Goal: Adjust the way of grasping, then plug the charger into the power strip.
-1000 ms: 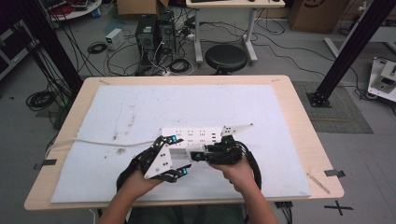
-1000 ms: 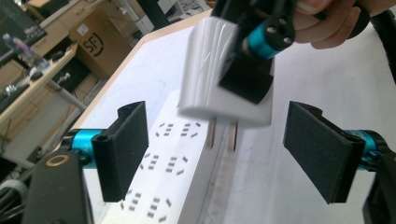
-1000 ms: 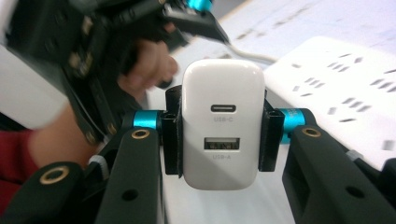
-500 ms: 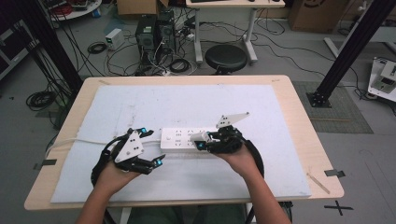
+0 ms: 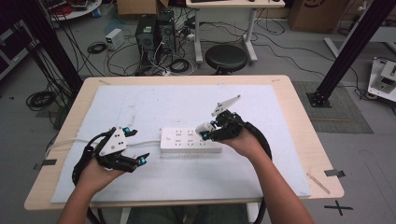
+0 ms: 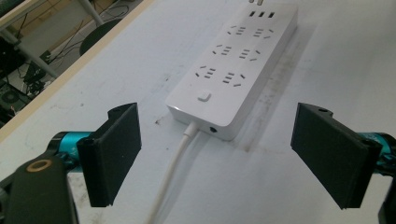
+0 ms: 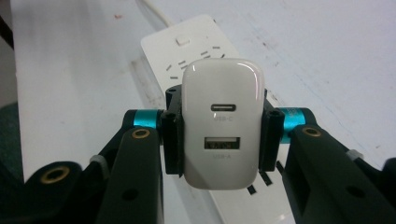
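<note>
power strip (image 5: 191, 139) long axis left-right, cord leftward | left gripper (image 6: 219, 154) jaws apart | right gripper (image 7: 219, 137) clamps charger (image 7: 220, 135)

A wooden table (image 5: 299, 107) carries a white mat (image 5: 154, 102) that covers most of its top. On the mat, near the middle, lies a white power strip (image 5: 184, 139); its cable (image 5: 70, 141) runs left.
</note>
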